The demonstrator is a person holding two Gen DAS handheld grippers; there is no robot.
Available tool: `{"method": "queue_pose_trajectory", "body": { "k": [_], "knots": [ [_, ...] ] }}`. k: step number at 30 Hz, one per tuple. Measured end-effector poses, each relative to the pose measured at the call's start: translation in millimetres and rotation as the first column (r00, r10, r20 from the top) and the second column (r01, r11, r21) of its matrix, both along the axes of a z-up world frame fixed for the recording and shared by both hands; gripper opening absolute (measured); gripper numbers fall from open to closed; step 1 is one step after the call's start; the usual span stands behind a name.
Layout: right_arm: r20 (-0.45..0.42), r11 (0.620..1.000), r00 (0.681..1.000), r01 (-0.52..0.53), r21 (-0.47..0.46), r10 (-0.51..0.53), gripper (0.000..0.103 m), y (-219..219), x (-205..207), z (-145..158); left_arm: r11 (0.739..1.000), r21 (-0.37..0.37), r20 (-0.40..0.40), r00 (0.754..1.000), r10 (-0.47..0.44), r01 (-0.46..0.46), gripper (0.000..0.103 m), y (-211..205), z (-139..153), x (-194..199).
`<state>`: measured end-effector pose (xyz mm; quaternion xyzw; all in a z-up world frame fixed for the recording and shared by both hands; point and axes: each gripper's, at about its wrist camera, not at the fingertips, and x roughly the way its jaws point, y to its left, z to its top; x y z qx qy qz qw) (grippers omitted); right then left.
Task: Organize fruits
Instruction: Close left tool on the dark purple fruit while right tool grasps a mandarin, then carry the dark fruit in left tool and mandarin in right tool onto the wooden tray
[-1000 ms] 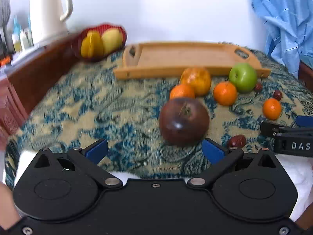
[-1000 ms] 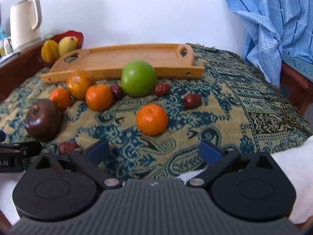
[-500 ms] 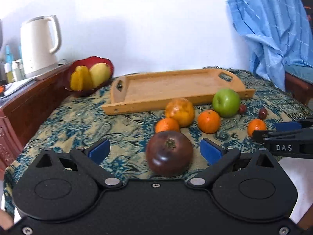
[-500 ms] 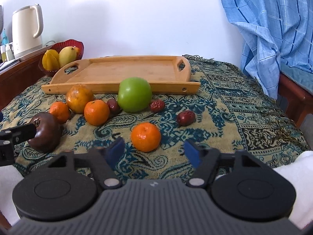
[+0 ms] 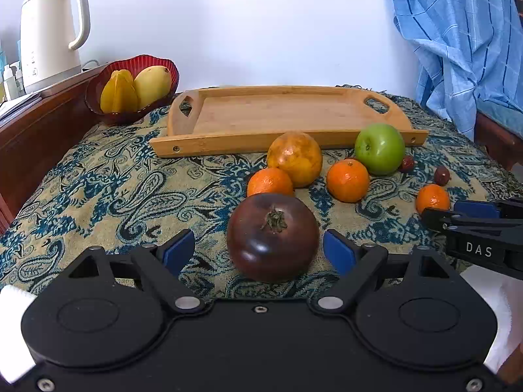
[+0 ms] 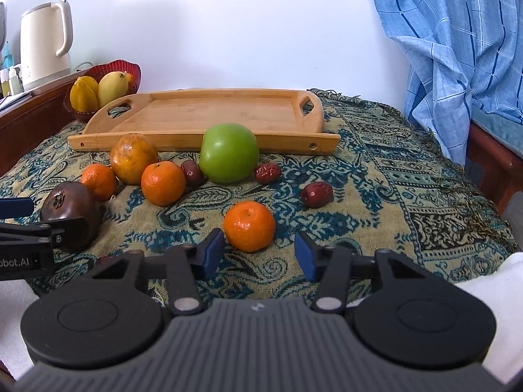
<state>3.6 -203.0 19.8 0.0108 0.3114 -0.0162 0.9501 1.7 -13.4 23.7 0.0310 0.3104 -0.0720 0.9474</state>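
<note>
Both grippers narrowed since earlier: left gripper (image 5: 258, 250) closing around dark tomato (image 5: 273, 236), right gripper (image 6: 258, 254) closing before tangerine (image 6: 249, 225), neither clamped; center fruit first.

The left gripper (image 5: 258, 250) is seen low in the frame, jaws closing, blue pads apart. The right gripper (image 6: 258, 258), low centre, is likewise closing, pads narrower.
</note>
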Motion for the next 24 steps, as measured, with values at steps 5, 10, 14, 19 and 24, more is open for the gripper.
{"method": "queue_pose_trajectory", "body": {
  "k": [5,10,14,19,24],
  "knots": [
    [-0.01,1.0,1.0,0.003,0.026,-0.003,0.051,0.4,1.8,-1.7,1.0,0.005,-0.002,1.0,-0.001,0.001,0.084,-0.8,-1.6,2.0],
    [-0.001,0.999,1.0,0.019,0.039,-0.019,0.051,-0.7,3.5,-2.8,1.0,-0.005,-0.006,1.0,-0.008,0.008,0.081,-0.7,-1.5,2.9],
    [-0.001,0.999,1.0,0.014,0.031,-0.014,0.049,0.9,4.9,-3.8,1.0,-0.012,-0.013,0.999,-0.029,0.029,0.073,-1.0,-1.6,3.1],
    [0.0,1.0,1.0,0.007,0.029,-0.007,0.046,2.6,6.4,-4.7,0.999,-0.026,-0.034,0.998,-0.049,0.048,0.064,-2.7,-2.2,5.5],
    [0.001,1.0,1.0,-0.004,0.012,0.004,0.044,5.5,8.5,-5.5,0.998,-0.006,-0.035,0.998,-0.056,0.056,0.063,-6.0,-2.4,6.5]
  ]
}}
